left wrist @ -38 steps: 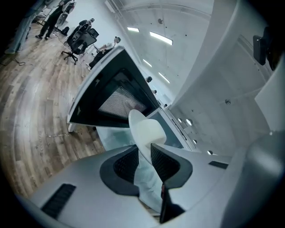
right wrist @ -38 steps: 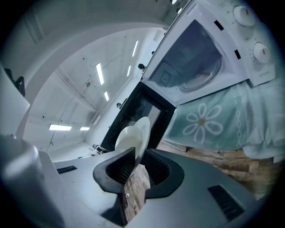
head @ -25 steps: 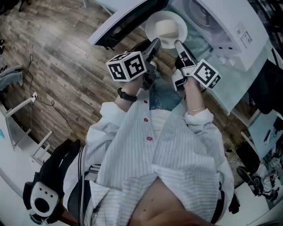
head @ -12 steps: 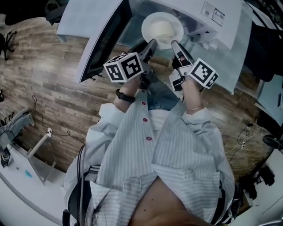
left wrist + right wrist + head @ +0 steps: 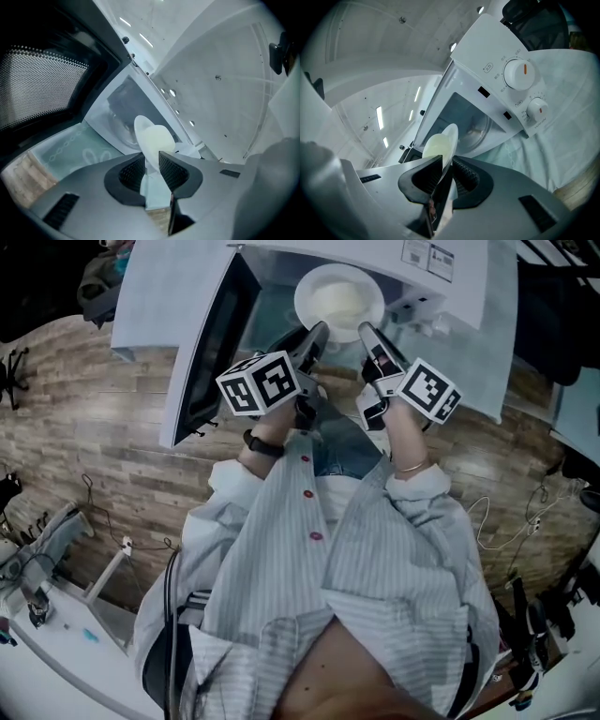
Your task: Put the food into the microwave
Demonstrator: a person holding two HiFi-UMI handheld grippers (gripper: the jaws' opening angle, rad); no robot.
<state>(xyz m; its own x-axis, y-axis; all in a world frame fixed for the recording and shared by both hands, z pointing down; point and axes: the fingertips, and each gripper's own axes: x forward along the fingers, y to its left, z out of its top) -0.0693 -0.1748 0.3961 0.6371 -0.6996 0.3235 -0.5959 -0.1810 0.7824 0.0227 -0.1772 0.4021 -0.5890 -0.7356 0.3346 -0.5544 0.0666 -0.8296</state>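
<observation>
A white plate [image 5: 339,302] with a pale mound of food on it is held level between both grippers, right in front of the open microwave [image 5: 450,277]. My left gripper [image 5: 314,336] is shut on the plate's left rim, and my right gripper [image 5: 369,334] is shut on its right rim. In the left gripper view the plate [image 5: 149,139] sits edge-on between the ribbed pads [image 5: 133,171], with the microwave cavity [image 5: 119,110] behind it. The right gripper view shows the plate [image 5: 443,143] pinched the same way, before the cavity [image 5: 473,123].
The microwave door [image 5: 202,343] hangs open to the left, its dark mesh window [image 5: 42,89] close by my left gripper. Two knobs [image 5: 518,74] sit on the control panel at the right. A pale green patterned cloth [image 5: 70,150] covers the table. Wooden floor [image 5: 103,456] lies below.
Both grippers have carried the plate sideways and turned with it. The microwave's opening now lies straight ahead of the plate. The grip on both rims is unchanged.
</observation>
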